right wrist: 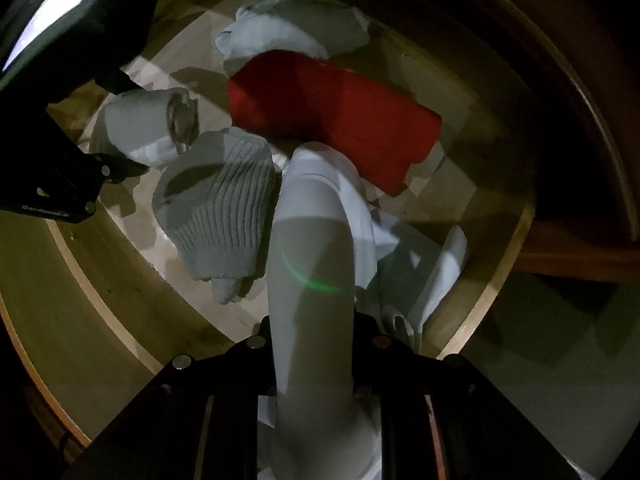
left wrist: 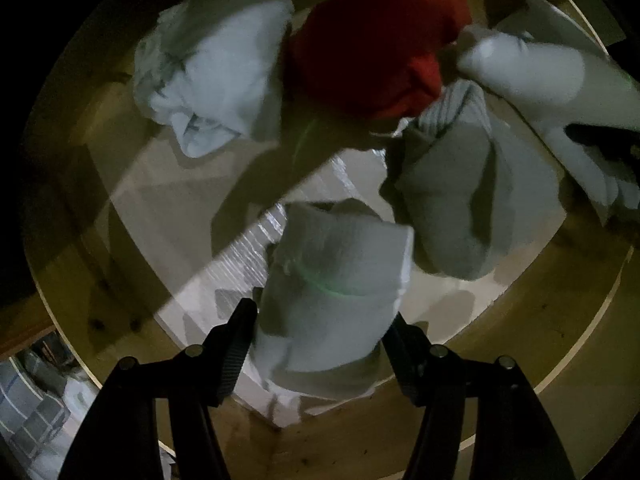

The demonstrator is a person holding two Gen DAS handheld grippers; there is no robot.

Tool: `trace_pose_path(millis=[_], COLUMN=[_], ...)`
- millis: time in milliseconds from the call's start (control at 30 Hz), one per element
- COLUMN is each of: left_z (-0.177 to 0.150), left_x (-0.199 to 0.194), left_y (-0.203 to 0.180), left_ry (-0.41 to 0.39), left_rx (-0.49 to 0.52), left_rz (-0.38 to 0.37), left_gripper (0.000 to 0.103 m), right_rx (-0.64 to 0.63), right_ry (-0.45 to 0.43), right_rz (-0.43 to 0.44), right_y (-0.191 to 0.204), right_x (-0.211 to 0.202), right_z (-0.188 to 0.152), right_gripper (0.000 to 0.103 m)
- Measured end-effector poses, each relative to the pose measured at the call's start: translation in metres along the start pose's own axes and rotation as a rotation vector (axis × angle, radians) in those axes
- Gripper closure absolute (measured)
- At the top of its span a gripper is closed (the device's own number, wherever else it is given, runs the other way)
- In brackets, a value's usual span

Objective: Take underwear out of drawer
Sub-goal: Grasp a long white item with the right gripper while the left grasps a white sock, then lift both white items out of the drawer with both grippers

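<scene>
Only the left wrist view shows the left gripper [left wrist: 320, 344] with its jaws apart, straddling a pale rolled garment [left wrist: 340, 280]; whether the pads touch it I cannot tell. Only the right wrist view shows the right gripper [right wrist: 316, 344] clamped on a long white piece of underwear [right wrist: 312, 264]. Both reach down into the wooden drawer [right wrist: 96, 280]. Inside, beside the red folded cloth [right wrist: 332, 120], lie a ribbed grey sock [right wrist: 220, 216] and a crumpled white garment [right wrist: 292, 28].
</scene>
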State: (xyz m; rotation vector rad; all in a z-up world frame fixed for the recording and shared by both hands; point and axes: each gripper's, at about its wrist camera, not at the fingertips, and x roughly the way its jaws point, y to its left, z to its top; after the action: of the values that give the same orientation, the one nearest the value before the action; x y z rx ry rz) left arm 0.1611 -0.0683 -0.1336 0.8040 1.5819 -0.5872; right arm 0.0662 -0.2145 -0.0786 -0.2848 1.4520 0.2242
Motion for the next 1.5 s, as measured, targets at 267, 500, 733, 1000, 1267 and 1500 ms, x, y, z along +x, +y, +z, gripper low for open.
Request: trace_pose_path(millis=[267, 500, 733, 1000, 1267, 1500], left_z=[-0.012, -0.04, -0.066, -0.098, -0.13, -0.16], left_x=[-0.009, -0.036, -0.075, -0.106, -0.134, -0.161], left_y=[-0.001, 0.008, 0.021, 0.012, 0.002, -0.003], left_ry=[-0.028, -0.115, -0.221, -0.346, -0.505, -0.644], left_rx=[-0.037, -0.099, -0.191, -0.307, -0.445, -0.534], left_rz=[0.025, 0.03, 0.0, 0.068, 0.142, 0.193], left_gripper=[0.051, 0.053, 0.053, 0.053, 0.053, 0.053], right_rx=[0.006, 0.013, 0.084, 0.223, 0.342, 0.421], right_ry=[-0.004, -0.038, -0.134, -0.251, -0.383, -0.439], right_rz=[-0.011, -0.02, 0.0, 0.055, -0.012, -0.04], right_y=[0.003, 0.012, 0.017, 0.012, 0.014, 0.012], right_x=[-0.002, -0.015, -0.044, -0.074, -0.093, -0.107], right_z=[0.003, 0.001, -0.006, -0.023, -0.04, -0.052], right_gripper=[0.087, 0.087, 0.088, 0.089, 0.089, 0.089])
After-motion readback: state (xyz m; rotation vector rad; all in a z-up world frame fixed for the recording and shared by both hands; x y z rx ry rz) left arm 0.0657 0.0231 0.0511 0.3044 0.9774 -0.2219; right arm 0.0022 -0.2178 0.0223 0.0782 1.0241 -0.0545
